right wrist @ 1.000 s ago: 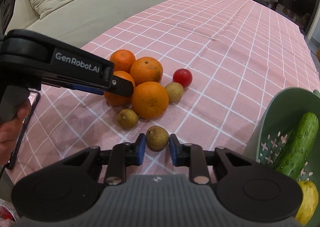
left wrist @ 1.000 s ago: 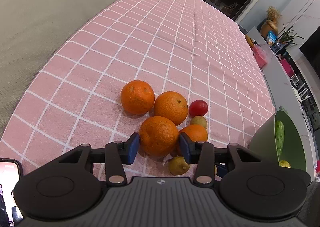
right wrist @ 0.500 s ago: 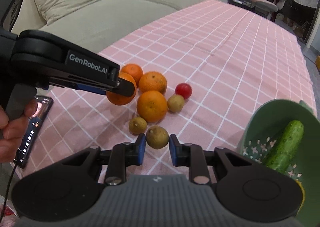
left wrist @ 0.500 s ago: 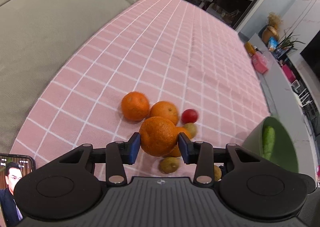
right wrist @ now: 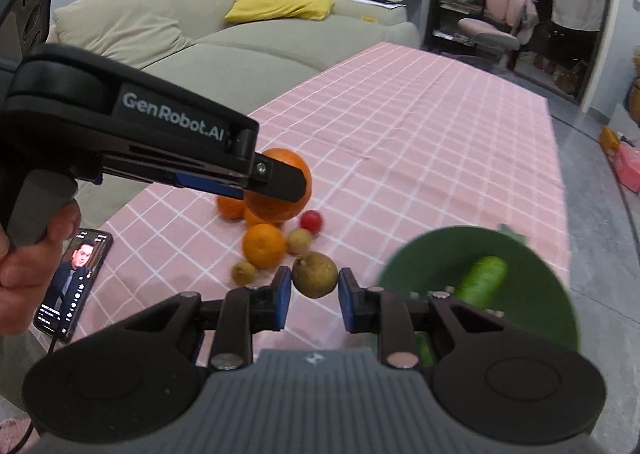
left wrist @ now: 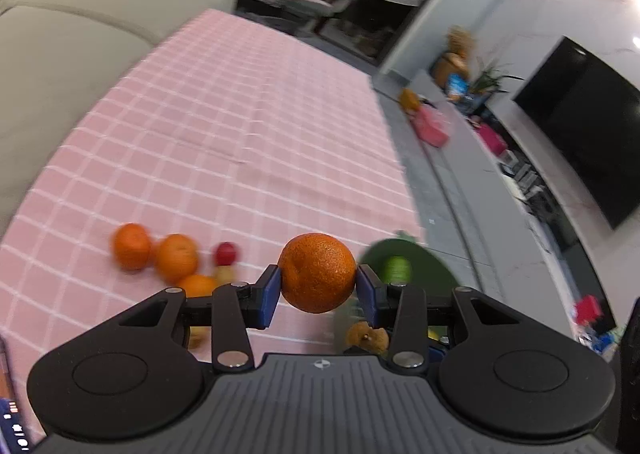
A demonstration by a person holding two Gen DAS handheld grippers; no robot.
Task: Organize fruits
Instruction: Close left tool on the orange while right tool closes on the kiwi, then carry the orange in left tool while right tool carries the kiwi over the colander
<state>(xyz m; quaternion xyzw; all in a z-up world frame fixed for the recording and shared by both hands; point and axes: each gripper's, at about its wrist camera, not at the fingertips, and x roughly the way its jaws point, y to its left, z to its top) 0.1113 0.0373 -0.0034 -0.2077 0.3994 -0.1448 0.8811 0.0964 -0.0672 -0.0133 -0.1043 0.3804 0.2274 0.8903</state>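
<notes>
So right now I'm mid-carry with both hands loaded. The left gripper (left wrist: 317, 285) is clamped on an orange (left wrist: 317, 272), pads pressed on either side of it, and it's lifted well clear of the pink checked tablecloth (left wrist: 224, 142). The right gripper (right wrist: 310, 291) is pinching a small brownish fruit (right wrist: 315, 274) the same way, also up in the air. The rest of the pile, a few oranges (right wrist: 264, 245), a little red fruit (right wrist: 311, 221) and a couple more brown ones, sits on the cloth to my left, and the green colander (right wrist: 532, 266) with a cucumber (right wrist: 481, 280) in it is off to the right, near the table's edge. I'd say the step in hand is transport, and next I need to swing each fruit over the colander and let go low enough that nothing bounces out. Pose-wise, the left tool is held roughly level, pointing across the table toward the colander, with my hand (right wrist: 28, 242) wrapped round its grip; the right one angles slightly down, with the colander just right of its fingers.
</notes>
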